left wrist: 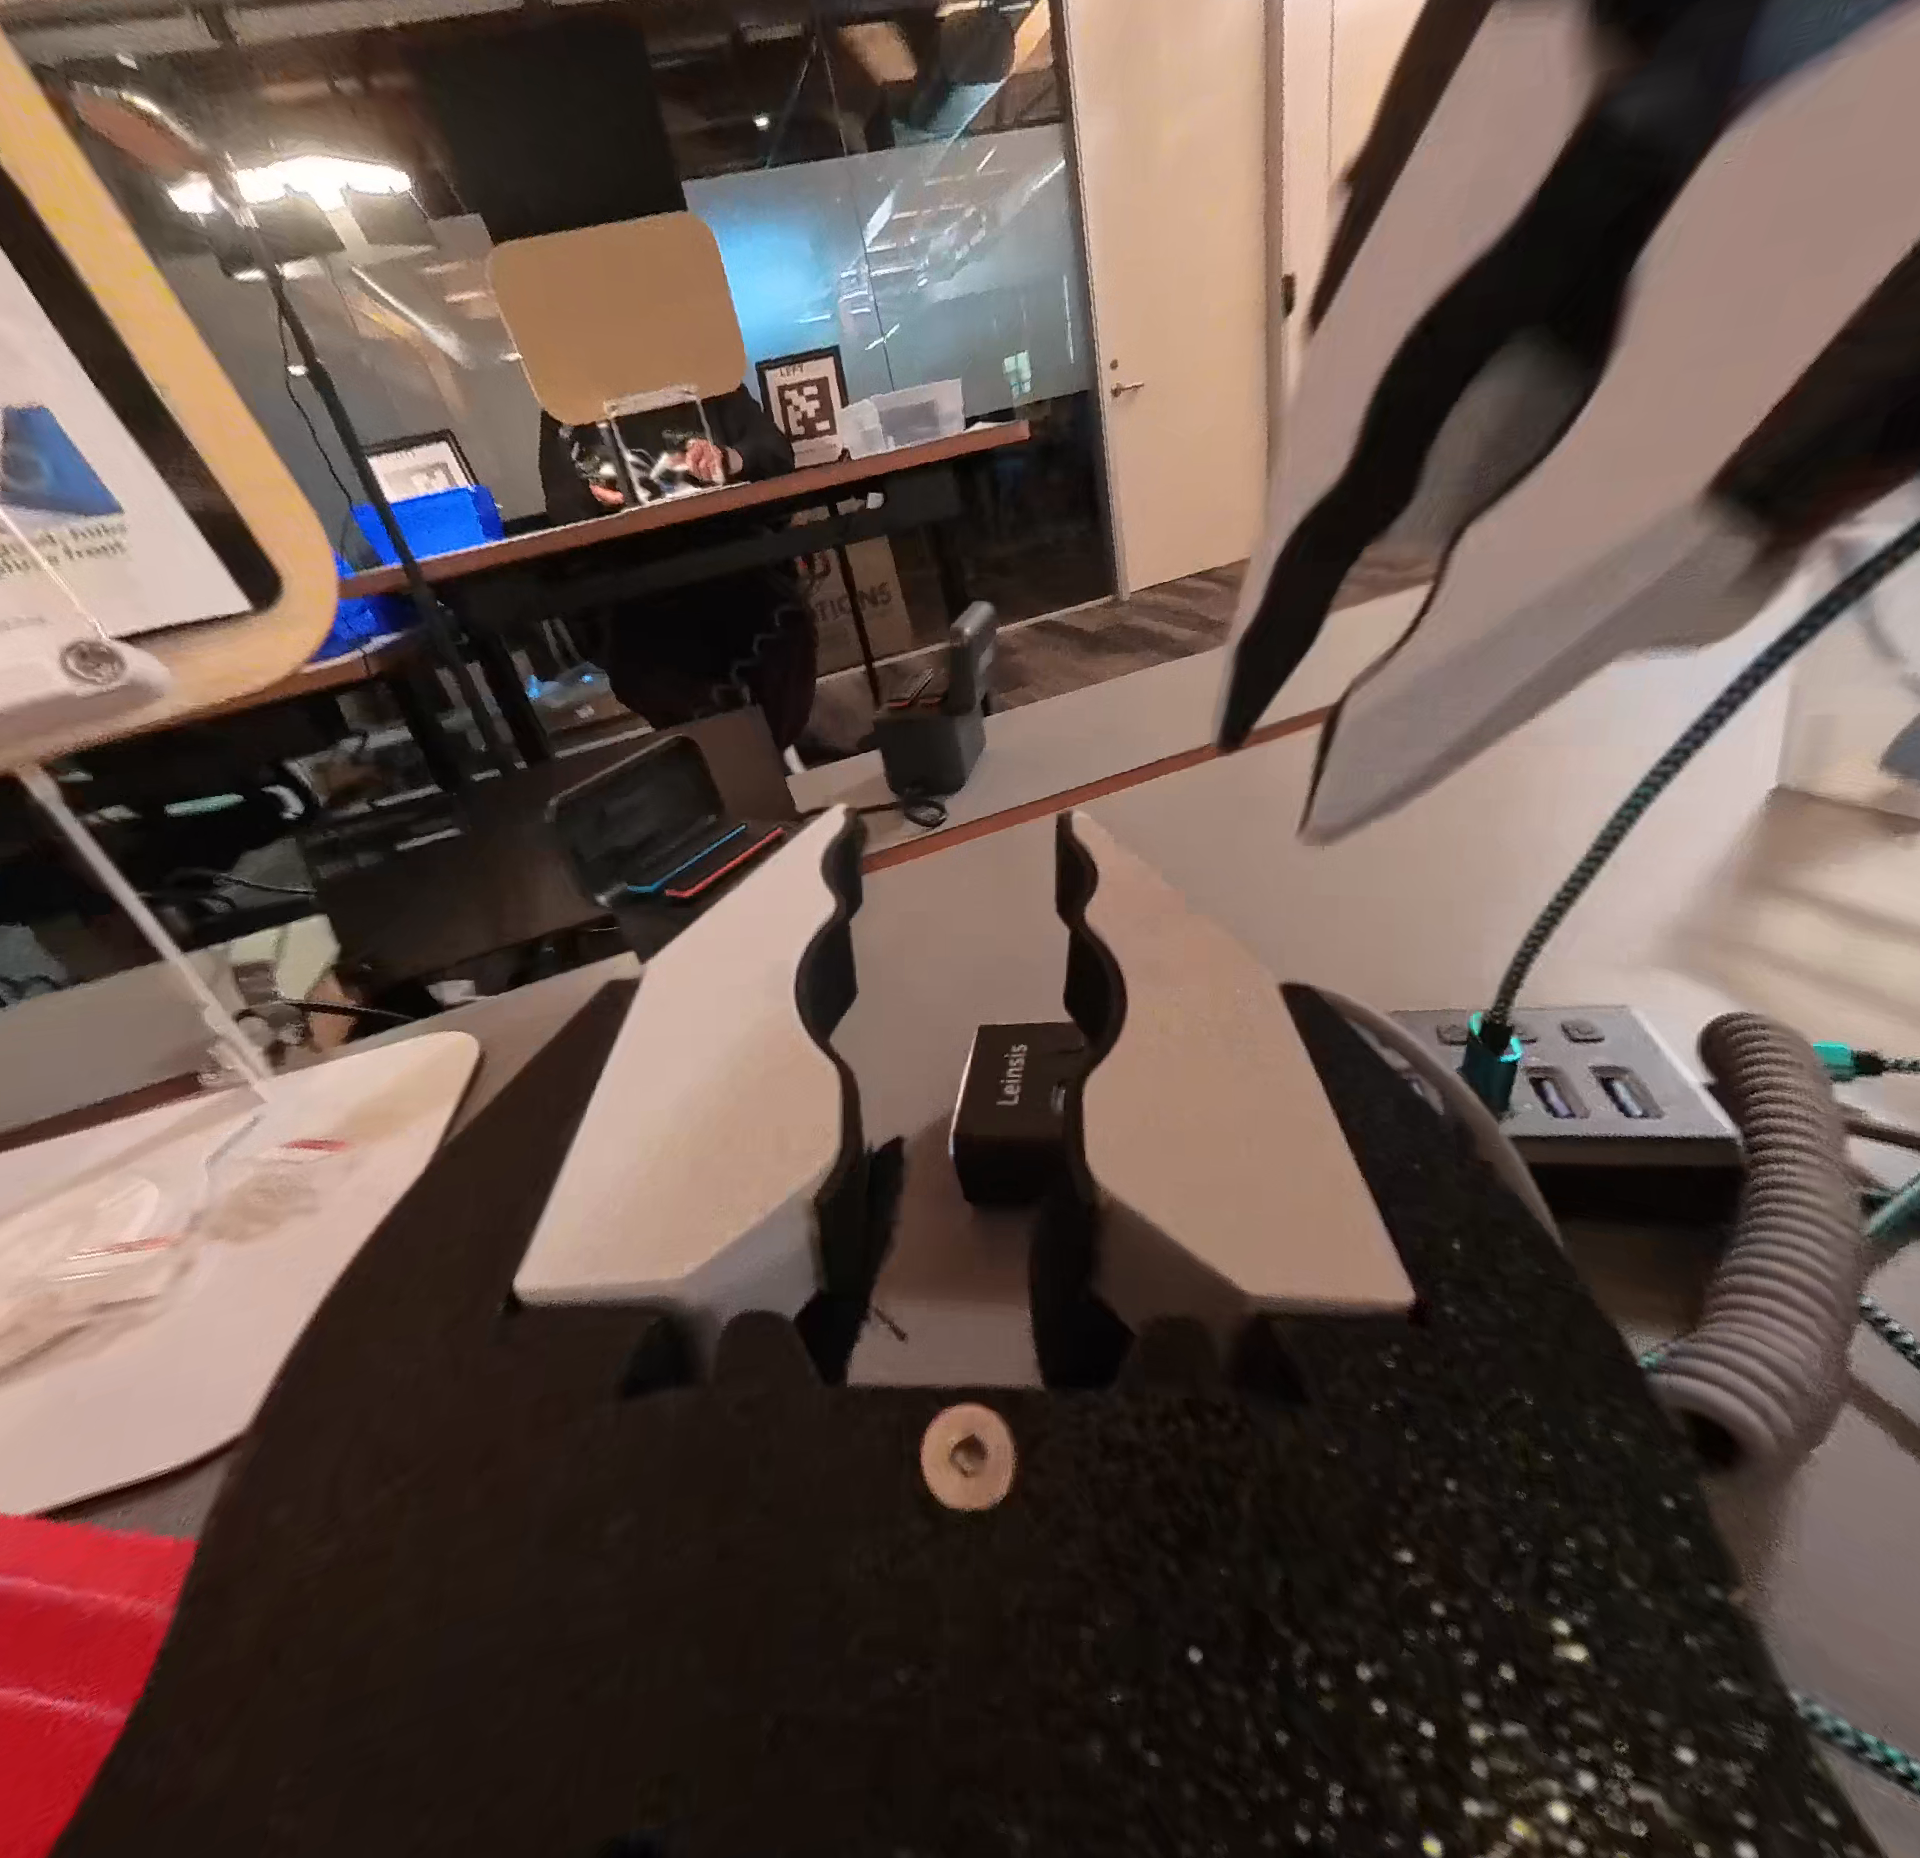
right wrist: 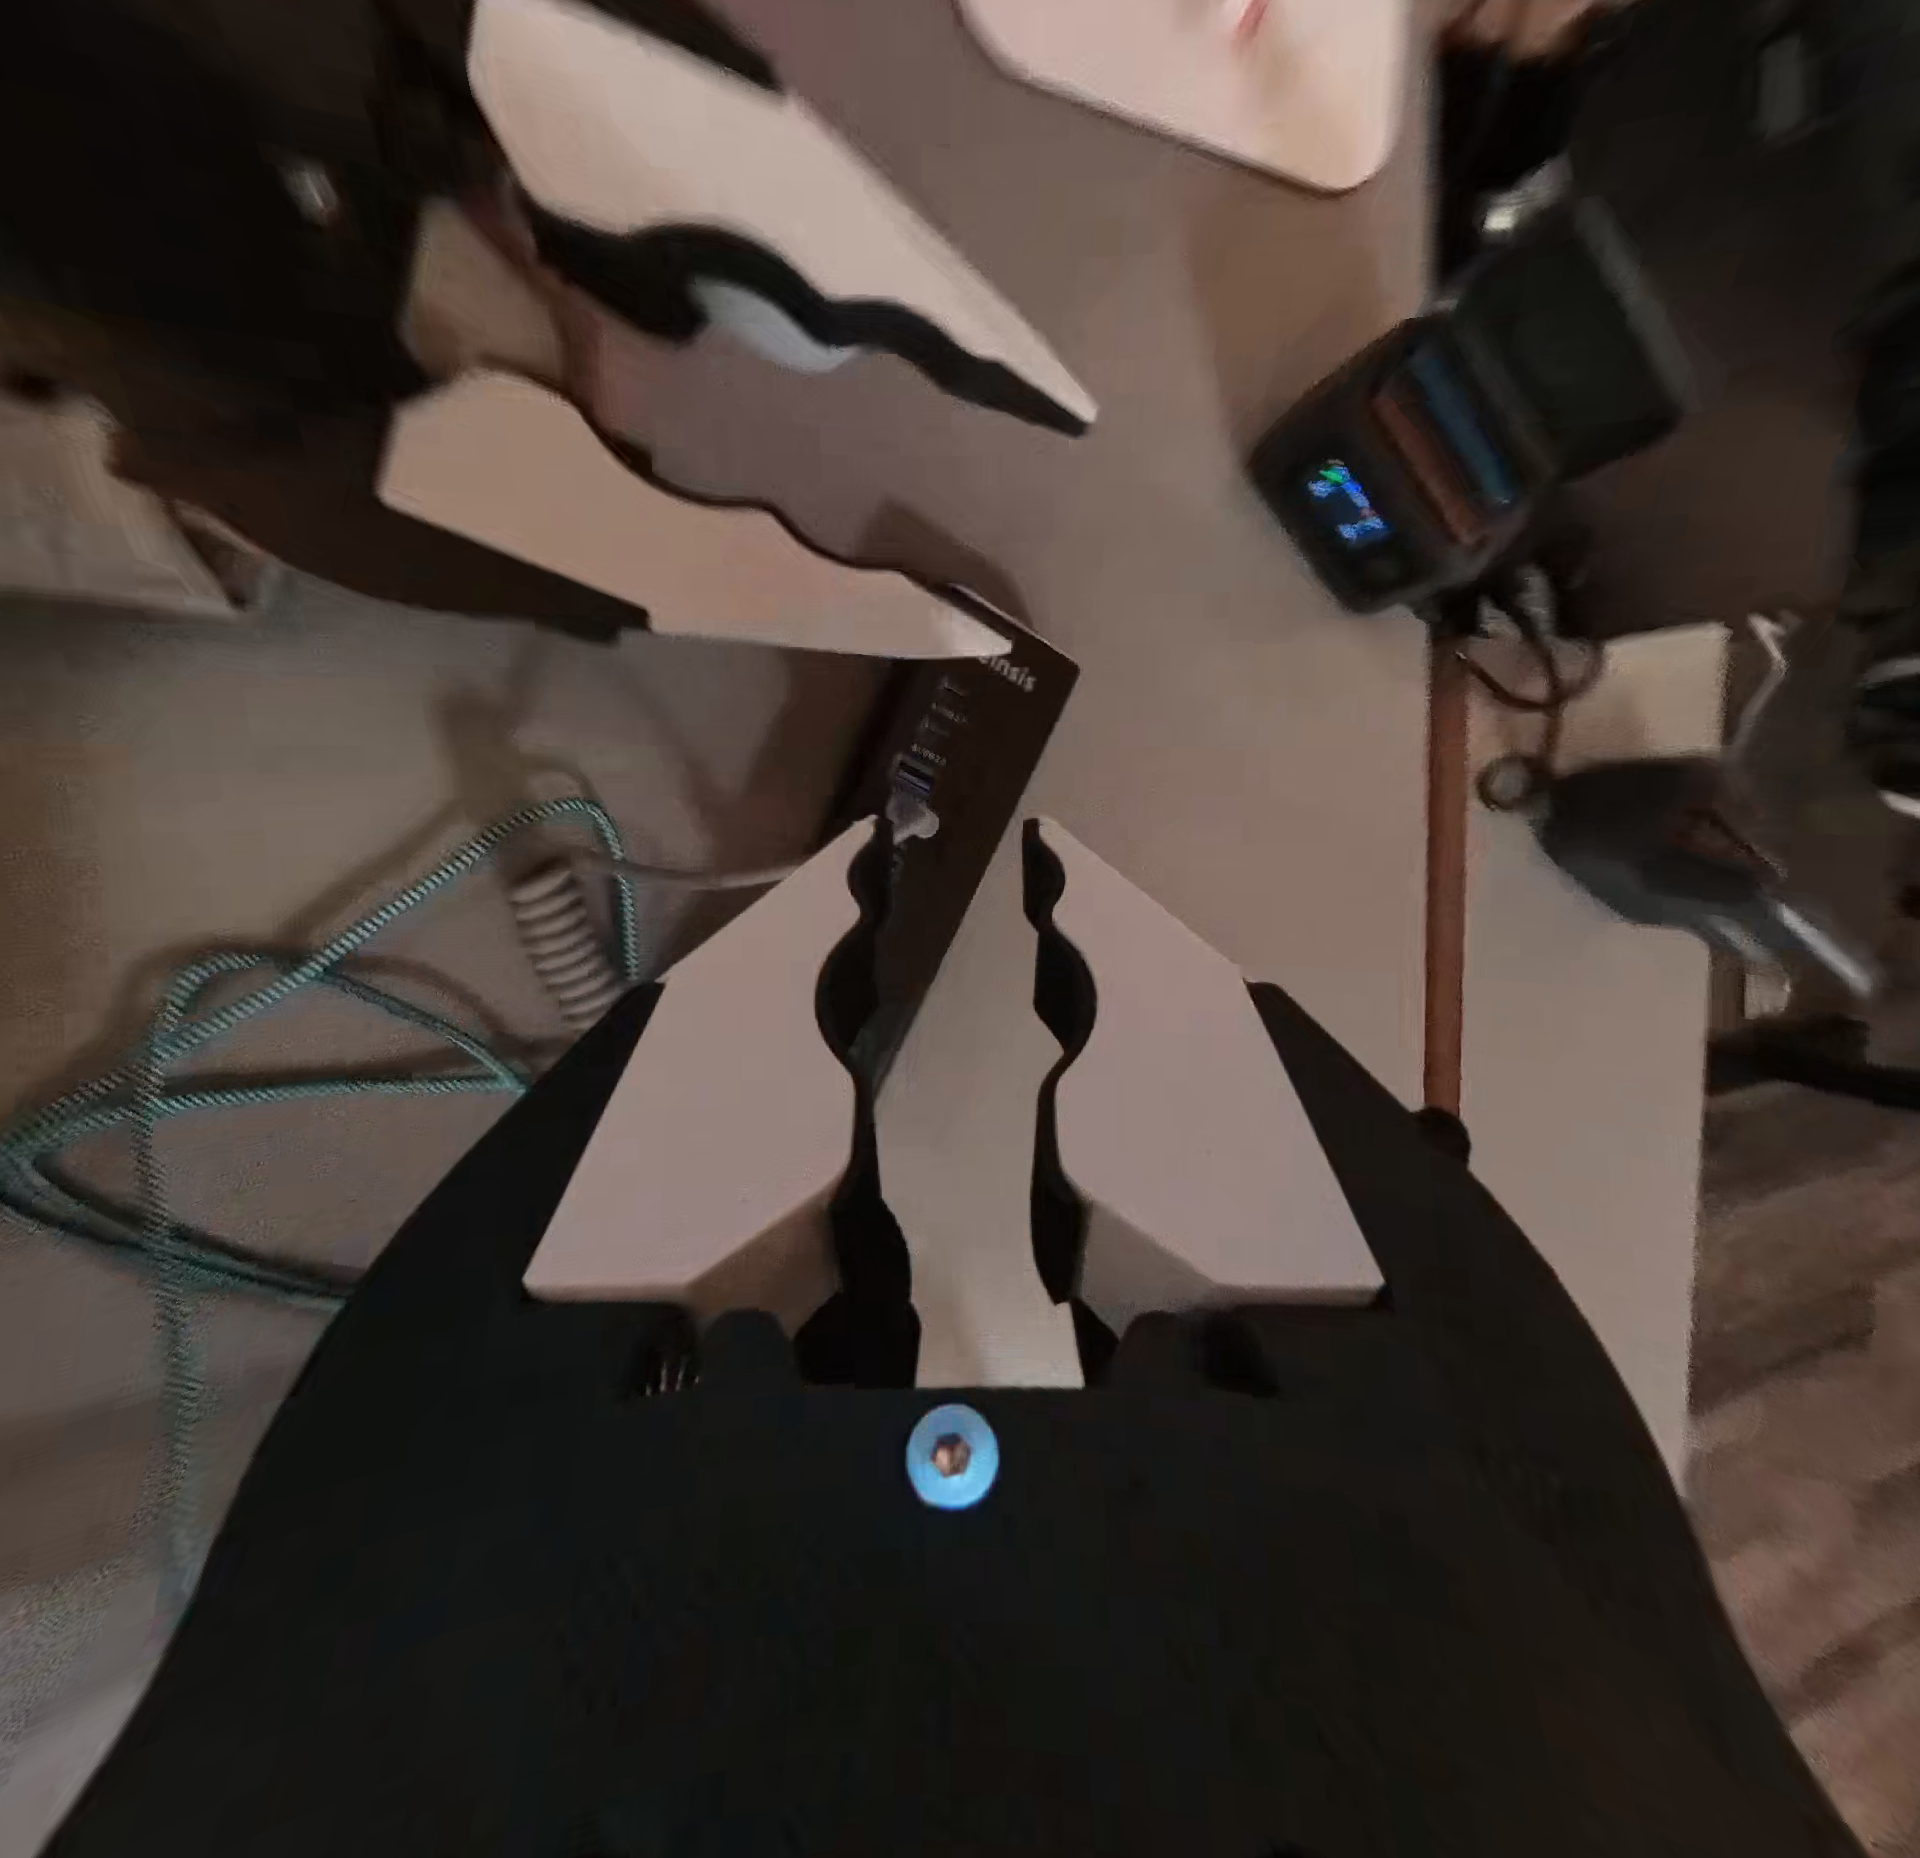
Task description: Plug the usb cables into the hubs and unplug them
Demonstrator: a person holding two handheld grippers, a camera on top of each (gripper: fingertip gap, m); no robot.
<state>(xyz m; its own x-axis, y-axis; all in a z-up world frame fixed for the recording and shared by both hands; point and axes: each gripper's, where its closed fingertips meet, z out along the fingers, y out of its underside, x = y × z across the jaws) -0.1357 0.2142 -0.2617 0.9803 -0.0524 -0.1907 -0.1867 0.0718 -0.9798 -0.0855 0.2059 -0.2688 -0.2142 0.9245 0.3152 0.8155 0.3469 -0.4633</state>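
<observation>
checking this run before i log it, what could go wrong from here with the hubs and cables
1. The left hand-held gripper is open around the end of the small black hub, with one finger beside it; the hub may slide if a plug is pushed in.
2. The braided teal cable in the larger hub runs up beside the right hand-held gripper, which might snag it.
3. The right wrist view is blurred, so aiming at the small hub's ports looks uncertain.

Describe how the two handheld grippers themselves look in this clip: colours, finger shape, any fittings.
Both look alike. The left gripper has a black, grainy body, one round screw at its centre, and two pale grey wedge-shaped fingers lined inside with wavy black pads. The right gripper matches, but its screw looks bluish. No sleeves or hands show.
</observation>
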